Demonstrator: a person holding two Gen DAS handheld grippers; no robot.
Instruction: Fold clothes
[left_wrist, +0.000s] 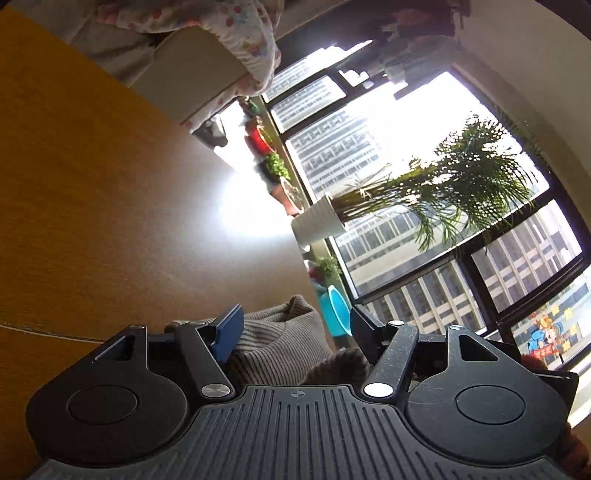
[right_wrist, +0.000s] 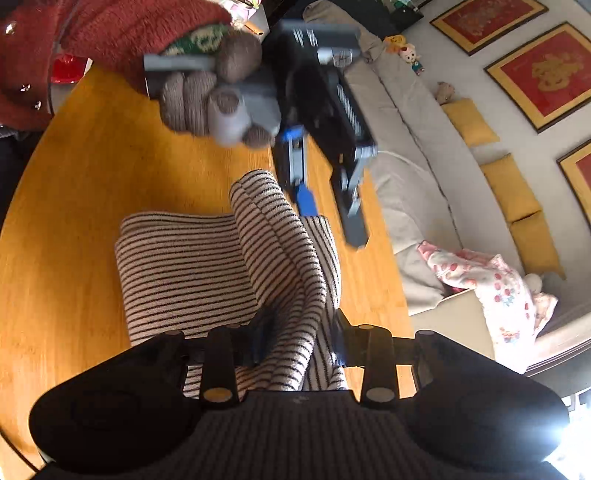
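Note:
A beige and black striped knit garment (right_wrist: 192, 266) lies partly folded on the wooden table (right_wrist: 74, 184). A raised fold of it runs between the fingers of my right gripper (right_wrist: 299, 343), which stand a little apart around it. My left gripper (right_wrist: 325, 210) hovers over the garment's far edge, held by a gloved hand (right_wrist: 207, 99). In the left wrist view my left gripper (left_wrist: 295, 328) is open, its blue fingers apart, with the striped knit (left_wrist: 280, 343) bunched between them and not pinched.
A grey sofa (right_wrist: 413, 122) with yellow cushions (right_wrist: 513, 188) and a floral blanket (right_wrist: 495, 288) stands beyond the table. A window (left_wrist: 424, 221) with a potted palm (left_wrist: 321, 221) and other plants faces the left wrist. Framed red pictures (right_wrist: 546, 74) hang on the wall.

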